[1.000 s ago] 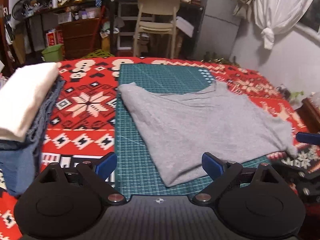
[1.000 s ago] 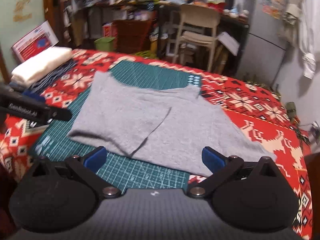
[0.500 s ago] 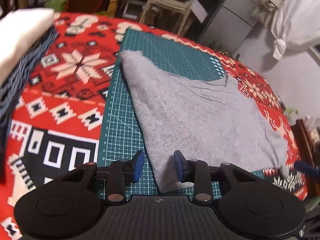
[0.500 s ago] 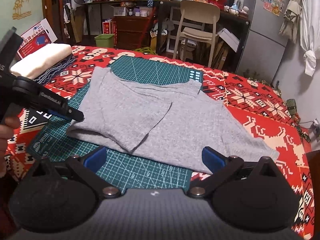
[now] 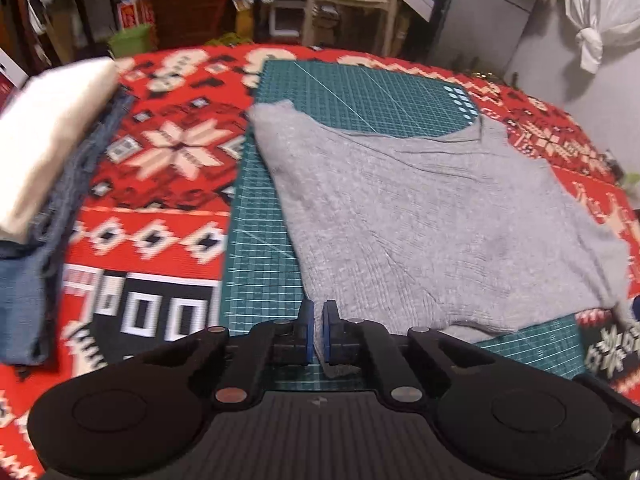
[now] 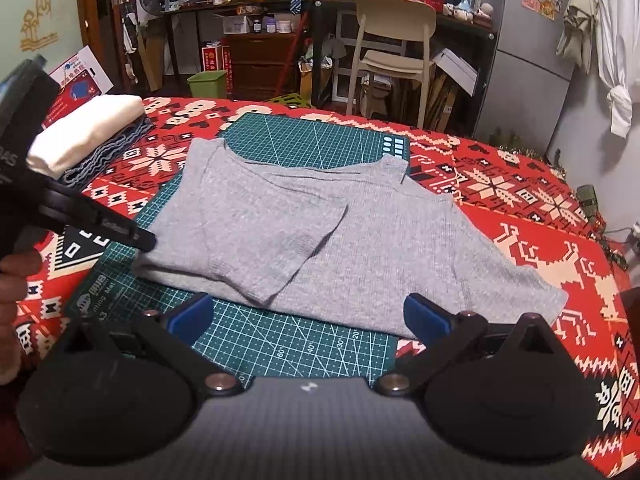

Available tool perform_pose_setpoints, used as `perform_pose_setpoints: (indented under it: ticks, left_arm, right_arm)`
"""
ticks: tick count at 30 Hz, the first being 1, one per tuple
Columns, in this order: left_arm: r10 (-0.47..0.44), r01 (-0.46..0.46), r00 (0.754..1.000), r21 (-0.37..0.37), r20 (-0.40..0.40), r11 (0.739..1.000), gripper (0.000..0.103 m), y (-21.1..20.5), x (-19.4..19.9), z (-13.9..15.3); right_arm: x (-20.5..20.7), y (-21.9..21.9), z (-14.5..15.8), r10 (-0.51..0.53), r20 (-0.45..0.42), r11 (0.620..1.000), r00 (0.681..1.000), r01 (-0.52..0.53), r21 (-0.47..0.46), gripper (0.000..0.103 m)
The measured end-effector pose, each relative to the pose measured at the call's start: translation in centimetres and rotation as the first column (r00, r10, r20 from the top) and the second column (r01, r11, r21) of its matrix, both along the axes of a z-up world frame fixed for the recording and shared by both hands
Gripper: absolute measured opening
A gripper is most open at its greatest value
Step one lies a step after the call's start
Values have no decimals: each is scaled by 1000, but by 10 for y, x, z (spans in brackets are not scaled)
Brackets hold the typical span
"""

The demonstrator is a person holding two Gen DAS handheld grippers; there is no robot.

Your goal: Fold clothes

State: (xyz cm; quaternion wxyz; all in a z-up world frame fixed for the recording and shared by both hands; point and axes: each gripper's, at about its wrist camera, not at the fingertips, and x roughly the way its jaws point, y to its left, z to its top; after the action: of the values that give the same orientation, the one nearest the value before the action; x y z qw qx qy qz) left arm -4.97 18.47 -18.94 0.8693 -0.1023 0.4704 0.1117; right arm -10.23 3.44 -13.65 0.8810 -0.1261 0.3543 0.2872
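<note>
Red patterned blanket (image 6: pixel 520 208) covers the work surface, with a green cutting mat (image 6: pixel 296 344) laid on it as the landmark; left of the mat sits a stack of folded clothes (image 6: pixel 86 136), white on top of blue denim; at the mat's near left side the left gripper (image 5: pixel 316 330) is clenched on the near corner of the grey shirt (image 6: pixel 320 236); the shirt lies across the mat, one side folded over, its right edge spilling onto the blanket; the right gripper (image 6: pixel 306 314) hovers at the mat's near edge, jaws spread wide, holding nothing; beyond the mat stands a beige chair (image 6: pixel 394 52).
</note>
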Motion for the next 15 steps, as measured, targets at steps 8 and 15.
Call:
perform_pose_setpoints:
  ticks: [8, 15]
  left_arm:
    - [6, -7, 998, -15, -68, 1000, 5, 5, -31, 3]
    - [30, -33, 999, -151, -27, 988, 8, 12, -51, 4]
  right_arm:
    - [-1, -7, 7, 15, -34, 997, 999, -12, 76, 102]
    - [-6, -6, 0, 3, -12, 994, 1000, -1, 111, 102]
